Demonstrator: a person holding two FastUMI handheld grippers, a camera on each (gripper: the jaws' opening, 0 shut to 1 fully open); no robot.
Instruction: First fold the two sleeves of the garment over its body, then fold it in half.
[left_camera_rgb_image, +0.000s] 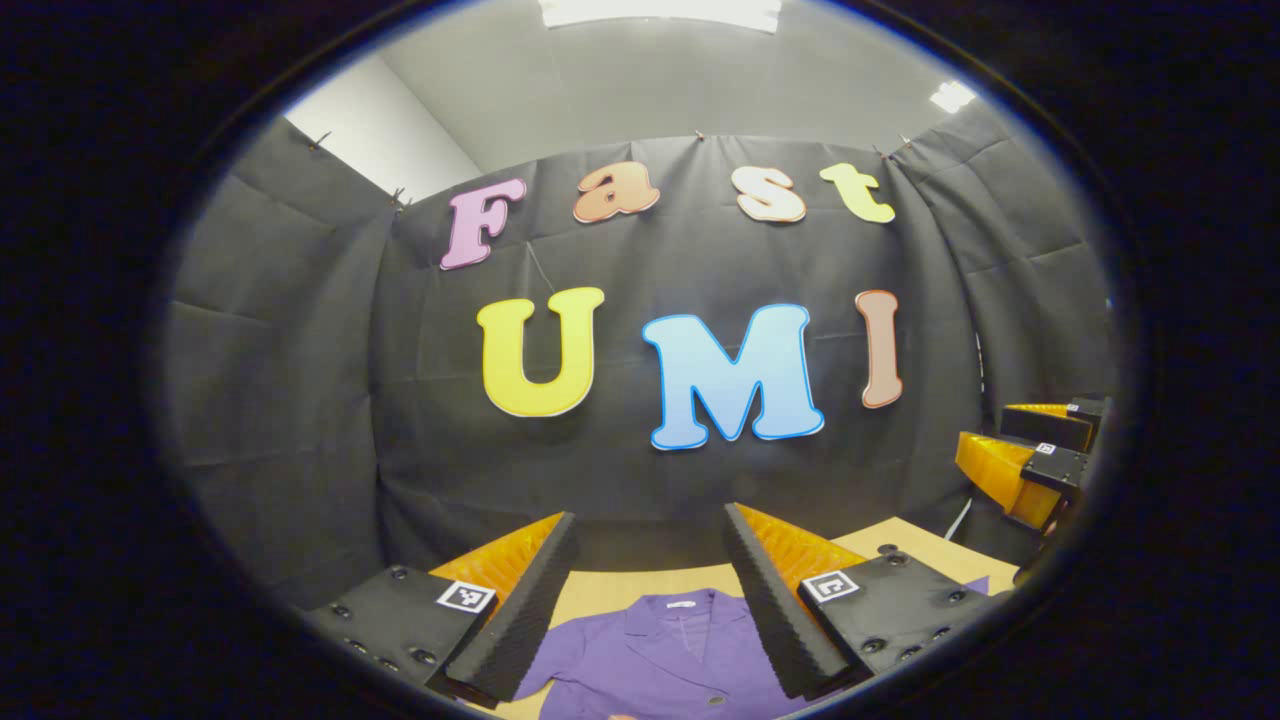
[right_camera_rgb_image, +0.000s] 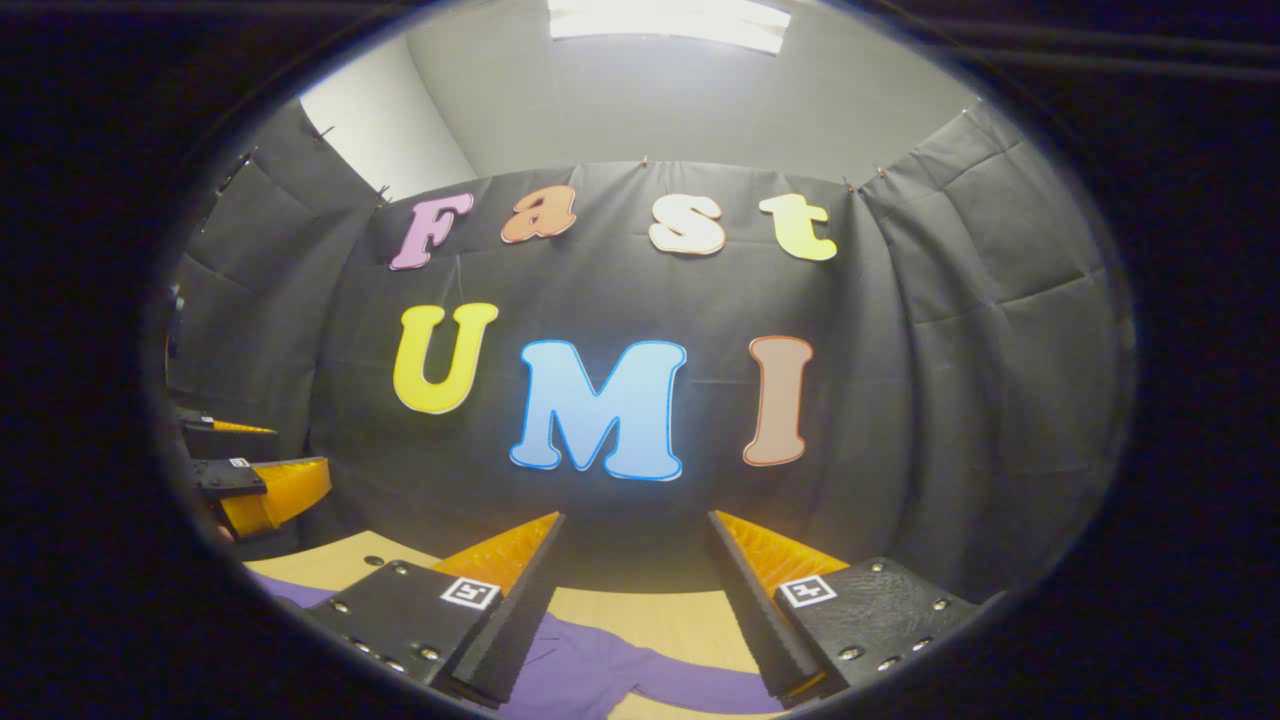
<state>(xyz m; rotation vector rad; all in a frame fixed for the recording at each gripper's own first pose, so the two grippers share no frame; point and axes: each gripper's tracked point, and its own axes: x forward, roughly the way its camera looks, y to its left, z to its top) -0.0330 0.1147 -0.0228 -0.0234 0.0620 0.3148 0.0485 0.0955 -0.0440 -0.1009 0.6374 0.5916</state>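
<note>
Left gripper view: garment on table.

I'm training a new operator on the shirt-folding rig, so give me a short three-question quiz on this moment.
1. True or false: the left gripper is shut on the purple shirt.
2. Multiple choice: the shirt lies on A) a tan table, B) a chair, C) the floor.
3. In the left gripper view, which part of the shirt sits between the fingers?

Key
1. False: both the left gripper and the right gripper are open above the shirt, holding nothing.
2. A.
3. The collar, with a button below it.
</note>
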